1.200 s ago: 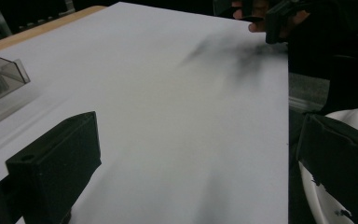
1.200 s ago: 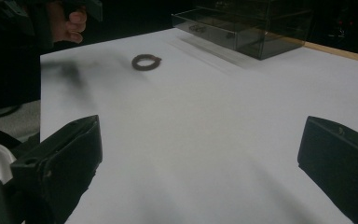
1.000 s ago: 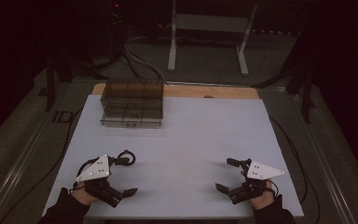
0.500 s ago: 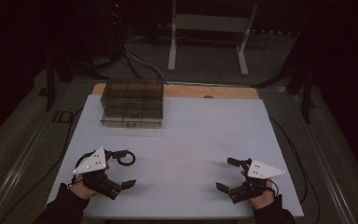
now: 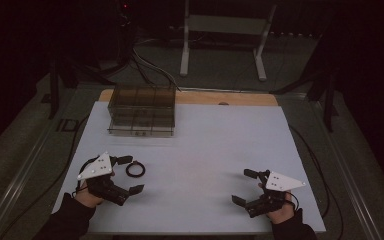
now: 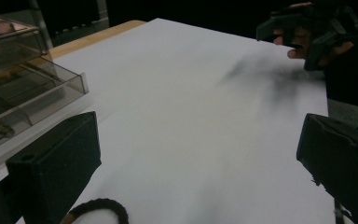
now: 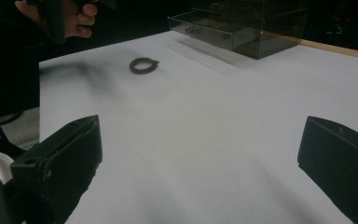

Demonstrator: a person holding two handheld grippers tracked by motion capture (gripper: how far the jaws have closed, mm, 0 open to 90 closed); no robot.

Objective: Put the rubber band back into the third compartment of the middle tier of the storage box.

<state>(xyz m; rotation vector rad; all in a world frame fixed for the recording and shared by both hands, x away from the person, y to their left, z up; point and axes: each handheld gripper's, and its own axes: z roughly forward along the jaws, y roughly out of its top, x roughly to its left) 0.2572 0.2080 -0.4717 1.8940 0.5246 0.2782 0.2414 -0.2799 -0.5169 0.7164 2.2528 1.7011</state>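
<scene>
Just right of left hand-held gripper [image 5: 125, 174]: hair tie [image 5: 135, 170].

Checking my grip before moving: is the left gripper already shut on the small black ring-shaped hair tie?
No, the left gripper stands open, and the small black ring-shaped hair tie lies on the white table between its jaws.

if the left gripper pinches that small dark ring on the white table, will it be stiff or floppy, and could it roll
The small dark fabric-looking ring is thin, so probably soft and light. Lying flat on the white table, it seems unlikely to roll. The left gripper stands open beside it.
</scene>
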